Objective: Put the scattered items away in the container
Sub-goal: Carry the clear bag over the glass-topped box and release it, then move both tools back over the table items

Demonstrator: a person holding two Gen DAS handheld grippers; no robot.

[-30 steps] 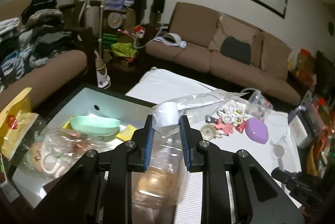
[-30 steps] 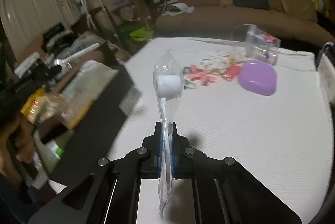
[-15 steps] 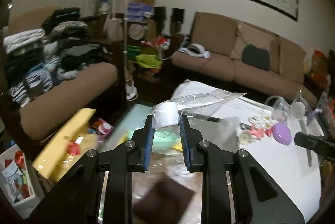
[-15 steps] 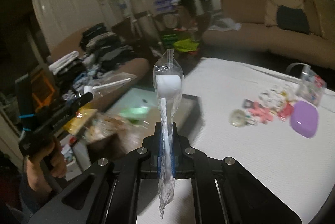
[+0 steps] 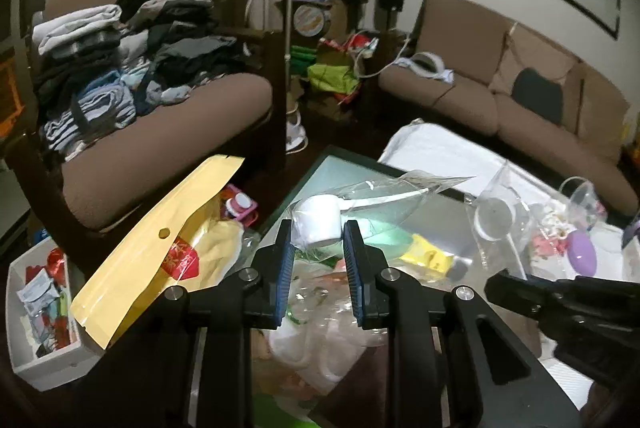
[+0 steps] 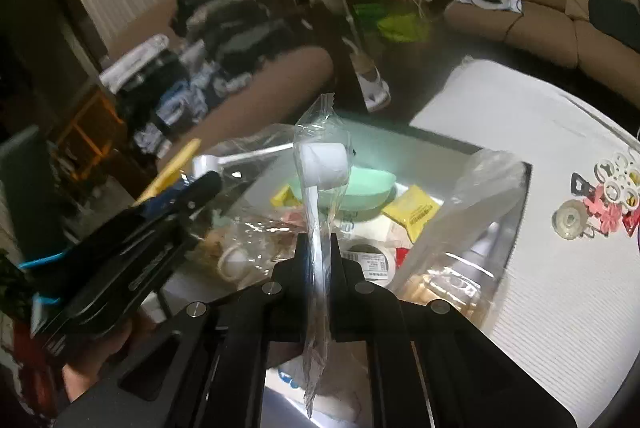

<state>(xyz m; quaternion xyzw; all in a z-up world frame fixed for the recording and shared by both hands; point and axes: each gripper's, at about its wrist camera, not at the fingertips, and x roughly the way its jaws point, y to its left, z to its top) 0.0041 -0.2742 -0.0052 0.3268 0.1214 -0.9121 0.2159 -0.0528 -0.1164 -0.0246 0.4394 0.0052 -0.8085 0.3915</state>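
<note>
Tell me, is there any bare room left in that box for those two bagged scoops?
Little. The box's near half is crowded: clear bags, yellow packets and a green bowl cover it. Its far end, behind the bowl, looks bare. The white cloth beside the box, short of the trinkets, is open too.

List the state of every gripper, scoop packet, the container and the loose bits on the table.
Left gripper: jaws clamped on a bagged white scoop.
Right gripper: jaws shut on a second bagged scoop, upright.
Container: open, already cluttered.
Mint bowl: inside container, upright.
Purple case: closed, on the table.
Hair clips: scattered on the table.
</note>
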